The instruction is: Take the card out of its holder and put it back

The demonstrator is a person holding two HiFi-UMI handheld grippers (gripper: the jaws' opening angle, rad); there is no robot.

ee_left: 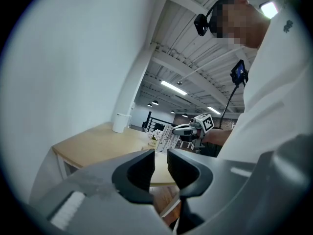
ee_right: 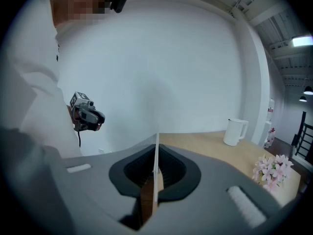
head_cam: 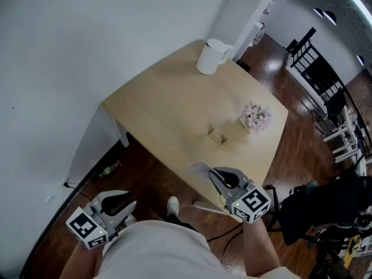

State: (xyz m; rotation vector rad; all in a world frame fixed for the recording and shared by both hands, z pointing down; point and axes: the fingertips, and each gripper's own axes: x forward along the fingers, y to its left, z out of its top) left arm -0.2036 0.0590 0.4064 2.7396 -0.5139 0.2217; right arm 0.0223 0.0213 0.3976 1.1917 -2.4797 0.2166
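Observation:
My right gripper [head_cam: 214,175] hovers over the near edge of the wooden table [head_cam: 168,109], shut on a thin white card [head_cam: 200,168]. In the right gripper view the card [ee_right: 156,160] stands edge-on, pinched between the pads. The small gold card holder [head_cam: 218,136] sits on the table just beyond, with nothing in it. My left gripper [head_cam: 125,205] hangs low at the left, off the table and above the floor. Its jaws [ee_left: 161,168] stand slightly apart with nothing between them. The left gripper view also shows the right gripper [ee_left: 188,129] carrying the card [ee_left: 166,140].
A white kettle [head_cam: 210,56] stands at the table's far corner by the wall. A small pot of pink flowers [head_cam: 254,116] sits right of the holder. Dark wooden floor lies beneath, with black chairs and racks at the right.

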